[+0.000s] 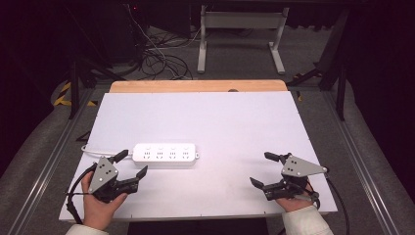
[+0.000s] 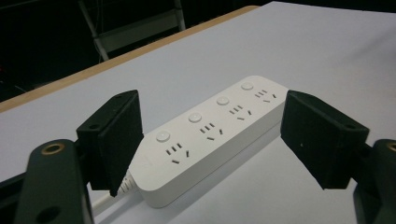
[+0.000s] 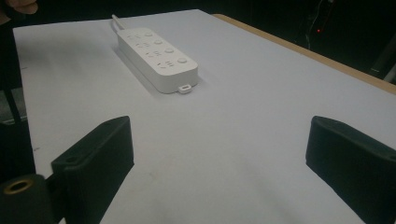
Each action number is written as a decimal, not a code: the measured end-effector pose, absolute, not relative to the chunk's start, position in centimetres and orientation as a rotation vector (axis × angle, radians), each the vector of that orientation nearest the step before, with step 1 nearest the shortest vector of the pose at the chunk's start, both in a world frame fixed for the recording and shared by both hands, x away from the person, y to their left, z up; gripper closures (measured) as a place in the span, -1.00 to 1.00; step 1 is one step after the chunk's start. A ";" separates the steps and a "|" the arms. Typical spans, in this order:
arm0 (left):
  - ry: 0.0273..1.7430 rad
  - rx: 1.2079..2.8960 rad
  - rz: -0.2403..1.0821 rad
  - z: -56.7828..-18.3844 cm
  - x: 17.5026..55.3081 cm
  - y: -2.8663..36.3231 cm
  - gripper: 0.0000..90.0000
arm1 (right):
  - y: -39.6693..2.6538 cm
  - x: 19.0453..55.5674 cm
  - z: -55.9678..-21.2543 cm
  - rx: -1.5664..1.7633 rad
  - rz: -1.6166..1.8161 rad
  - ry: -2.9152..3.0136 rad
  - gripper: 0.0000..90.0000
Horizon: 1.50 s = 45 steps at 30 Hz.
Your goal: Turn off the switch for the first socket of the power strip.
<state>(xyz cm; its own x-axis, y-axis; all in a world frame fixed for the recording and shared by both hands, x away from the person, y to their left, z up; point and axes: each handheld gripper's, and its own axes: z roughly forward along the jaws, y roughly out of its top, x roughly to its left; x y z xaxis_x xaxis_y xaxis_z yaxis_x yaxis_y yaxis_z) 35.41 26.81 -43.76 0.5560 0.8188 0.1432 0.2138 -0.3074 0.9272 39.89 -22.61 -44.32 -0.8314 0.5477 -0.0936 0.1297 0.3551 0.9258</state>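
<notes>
A white power strip (image 1: 165, 154) with several sockets lies flat on the white table (image 1: 220, 117), left of centre, its white cable (image 1: 93, 150) running off to the left. My left gripper (image 1: 131, 163) stands open just in front of the strip's cable end, apart from it; in the left gripper view the power strip (image 2: 210, 130) lies beyond the spread jaws of the left gripper (image 2: 210, 140). My right gripper (image 1: 263, 169) stands open over bare table at the front right. In the right gripper view the right gripper (image 3: 224, 158) has nothing between its jaws, and the power strip (image 3: 156, 58) lies far off.
A wooden edge (image 1: 195, 86) borders the table's far side. Beyond it stand a white table frame (image 1: 240, 34) and tangled cables (image 1: 156, 58) on the floor. Metal rails (image 1: 44, 161) run along both sides.
</notes>
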 end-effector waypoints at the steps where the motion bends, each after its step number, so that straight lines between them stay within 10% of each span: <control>1: 0.849 1.822 0.773 -43.7 35.4 26.8 -0.51 | -22.6 39.9 -44.3 0.593 1.474 2.235 -0.80; 45: 0.865 1.878 0.691 -41.0 36.2 27.0 -0.20 | -22.4 39.8 -44.3 0.576 1.475 2.251 -0.72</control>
